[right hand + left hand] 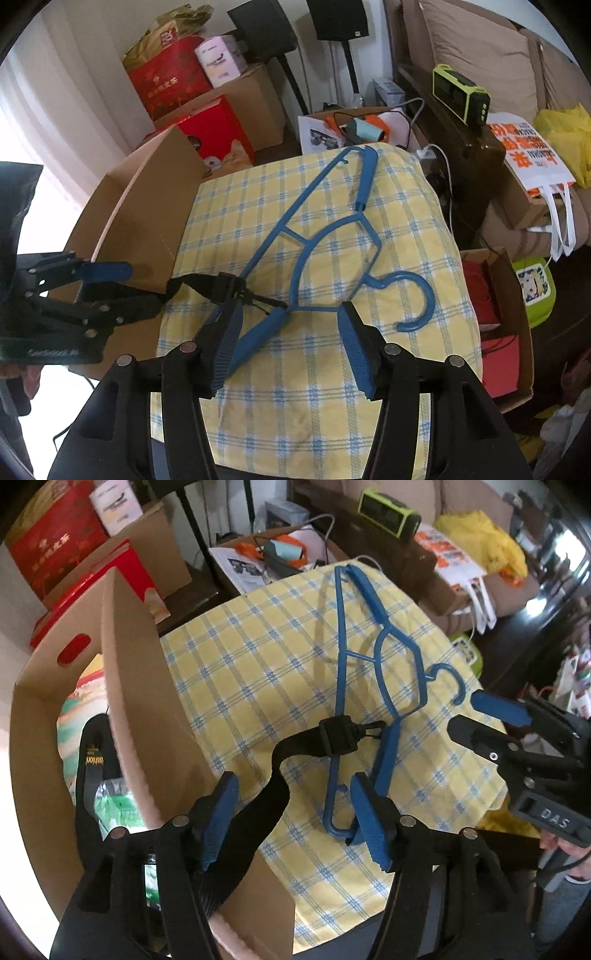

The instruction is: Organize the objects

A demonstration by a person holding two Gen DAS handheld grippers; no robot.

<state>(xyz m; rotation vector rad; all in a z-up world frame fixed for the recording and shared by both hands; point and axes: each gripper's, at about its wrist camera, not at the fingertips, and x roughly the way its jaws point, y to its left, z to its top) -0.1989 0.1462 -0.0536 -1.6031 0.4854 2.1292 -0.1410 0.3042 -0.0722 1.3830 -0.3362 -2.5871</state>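
Note:
A blue plastic hanger (384,653) lies flat on the yellow checked cloth (240,657) of a small table. From the open cardboard box (147,701) on the left, a black strap (269,794) trails over the box wall, and its buckle (336,738) rests on the hanger. My left gripper (291,779) is open above the box edge. The strap runs loosely between its fingers with gaps on both sides. My right gripper (290,306) is open over the hanger (325,236). The hanger's thick near arm (258,338) lies between the pads, unpressed. The left gripper (144,284) shows at that view's left.
Inside the box lie green plastic-wrapped items (110,801). Red gift boxes (166,81) and brown cartons (255,99) stand behind. A green radio (461,96), a white tote bag (532,158) and a yellow bag (565,133) sit at the right by a sofa. An open carton (502,321) stands on the floor.

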